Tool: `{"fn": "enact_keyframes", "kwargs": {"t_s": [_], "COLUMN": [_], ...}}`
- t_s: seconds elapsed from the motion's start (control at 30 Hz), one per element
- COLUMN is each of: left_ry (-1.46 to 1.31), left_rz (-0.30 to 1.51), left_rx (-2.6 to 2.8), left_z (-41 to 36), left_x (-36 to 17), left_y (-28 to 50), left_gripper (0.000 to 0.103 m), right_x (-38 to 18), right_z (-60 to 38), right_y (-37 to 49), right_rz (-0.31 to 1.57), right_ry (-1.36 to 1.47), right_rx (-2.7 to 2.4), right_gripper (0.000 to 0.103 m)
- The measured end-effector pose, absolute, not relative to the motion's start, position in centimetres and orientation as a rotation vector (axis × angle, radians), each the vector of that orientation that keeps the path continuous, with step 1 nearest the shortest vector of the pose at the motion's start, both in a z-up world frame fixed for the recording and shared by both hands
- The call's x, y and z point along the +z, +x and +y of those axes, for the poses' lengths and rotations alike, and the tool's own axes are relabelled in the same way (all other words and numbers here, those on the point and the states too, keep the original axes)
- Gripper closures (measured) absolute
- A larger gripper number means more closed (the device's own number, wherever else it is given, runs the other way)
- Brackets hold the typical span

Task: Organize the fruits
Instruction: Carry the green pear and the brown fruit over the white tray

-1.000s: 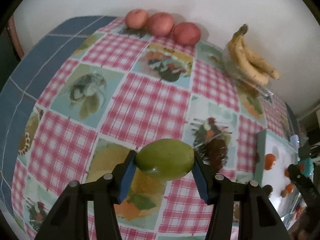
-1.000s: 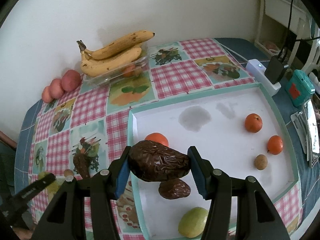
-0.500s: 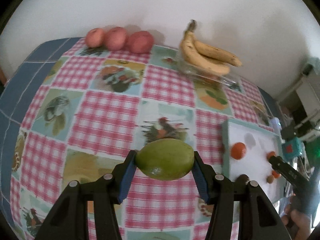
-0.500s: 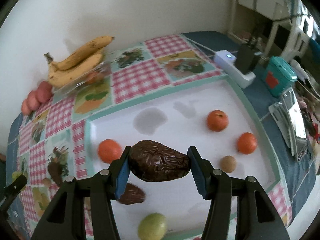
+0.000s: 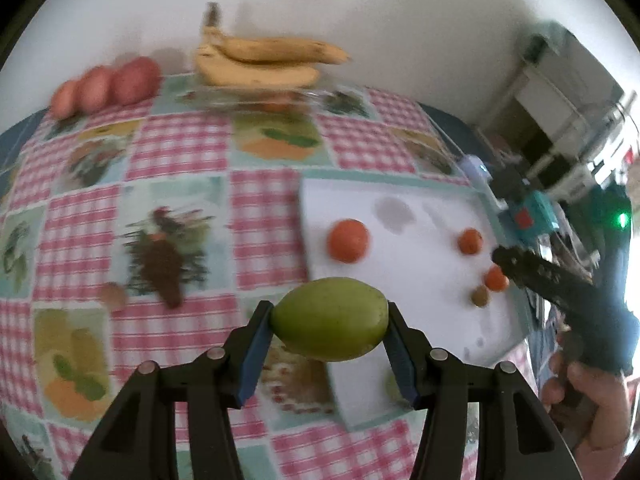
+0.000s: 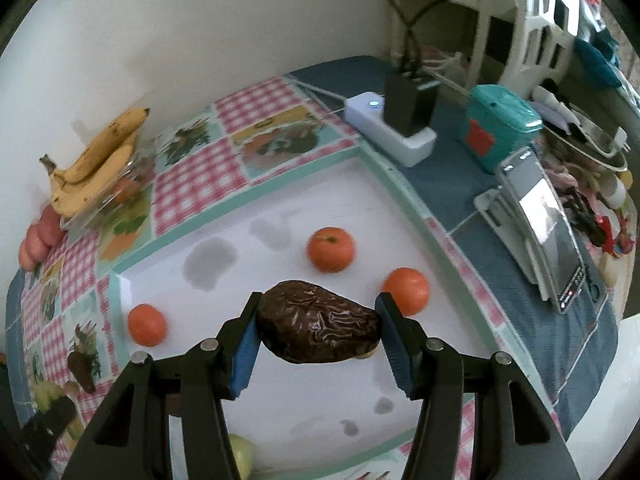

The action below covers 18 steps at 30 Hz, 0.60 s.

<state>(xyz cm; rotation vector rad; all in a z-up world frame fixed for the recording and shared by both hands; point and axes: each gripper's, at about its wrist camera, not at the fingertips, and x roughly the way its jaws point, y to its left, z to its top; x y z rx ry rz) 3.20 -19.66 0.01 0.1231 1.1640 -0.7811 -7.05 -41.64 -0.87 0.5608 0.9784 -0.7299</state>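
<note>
My left gripper (image 5: 329,320) is shut on a green fruit (image 5: 329,319) and holds it above the near left edge of the white tray (image 5: 416,208). My right gripper (image 6: 318,324) is shut on a wrinkled dark brown fruit (image 6: 318,327) and holds it over the middle of the tray (image 6: 280,396). Three orange fruits (image 6: 330,249) lie on the tray, and a small brown one (image 5: 479,295). Another green fruit (image 6: 241,453) lies at the tray's near edge. A dark brown fruit (image 5: 166,276) lies on the tablecloth.
Bananas (image 5: 260,60) on a clear box and three red apples (image 5: 108,88) stand at the wall. A power strip (image 6: 390,128), a teal box (image 6: 498,126) and a phone on a stand (image 6: 544,216) are right of the tray.
Both grippers have swung to the right with their fruit still held. The left one has come over the tray's left edge; the right one has moved further over the tray.
</note>
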Motion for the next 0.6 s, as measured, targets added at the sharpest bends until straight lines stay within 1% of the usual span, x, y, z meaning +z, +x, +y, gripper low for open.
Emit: {"fn": "enact_keyframes", "kwargs": {"t_s": [0.2, 0.37, 0.6], "left_ry": [0.180, 0.178, 0.249], "left_rz": [1.119, 1.122, 1.099], "left_rx": [-0.806, -0.825, -0.826], "left_z": [-22.4, -24.0, -26.4], "left_x": [-1.3, -3.3, -5.1], "left_y": [2.5, 3.2, 3.3], "left_gripper": [0.046, 0.046, 0.046], "right_x": [-1.2, -2.0, -4.2], "right_z": [-42.6, -42.9, -43.6], "right_y": [-7.7, -7.1, -6.1], "right_rz": [0.965, 0.957, 0.997], "right_ry": [0.592, 0.590, 0.589], "right_rx": [-0.734, -0.714, -0.692], "right_gripper": [0.046, 0.046, 0.046]}}
